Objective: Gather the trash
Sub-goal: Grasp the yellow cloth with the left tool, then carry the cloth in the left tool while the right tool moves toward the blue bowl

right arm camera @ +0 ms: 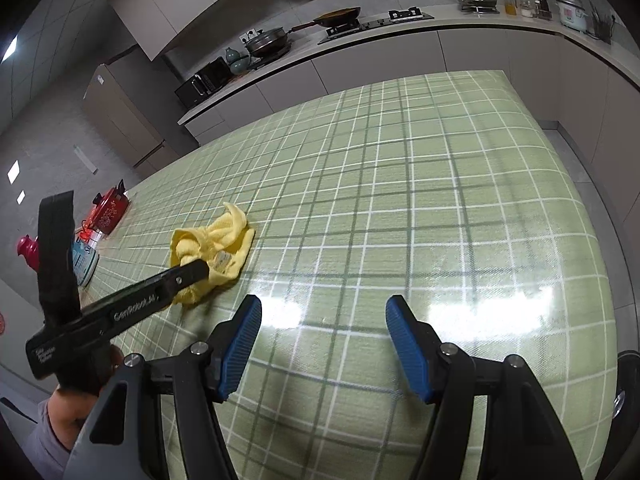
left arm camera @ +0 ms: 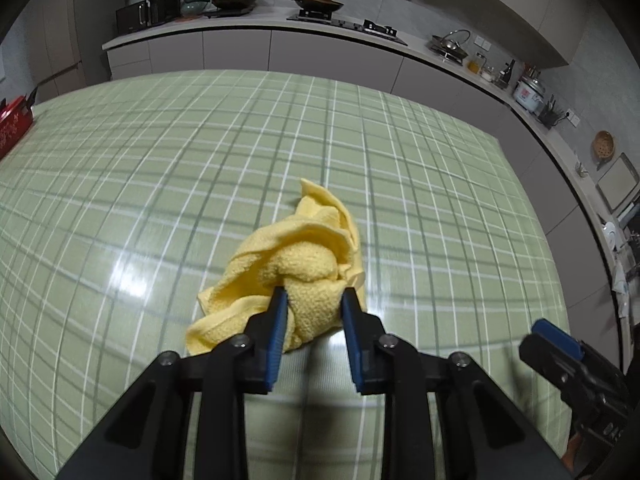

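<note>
A crumpled yellow cloth (left arm camera: 296, 268) lies on the green checked table (left arm camera: 160, 184). My left gripper (left arm camera: 314, 294) is shut on the near part of the cloth, with its blue pads pressing the fabric from both sides. The cloth rests on the table top. In the right wrist view the cloth (right arm camera: 212, 252) lies at the left with the left gripper's black finger (right arm camera: 188, 274) over it. My right gripper (right arm camera: 322, 322) is open and empty, low over the table to the right of the cloth. It also shows at the lower right of the left wrist view (left arm camera: 554, 338).
A red box (left arm camera: 14, 124) sits at the table's far left edge. In the right wrist view red items (right arm camera: 106, 210) and a pale object (right arm camera: 84, 260) sit along that edge. A kitchen counter (left arm camera: 280, 26) with pans and a stove runs behind the table.
</note>
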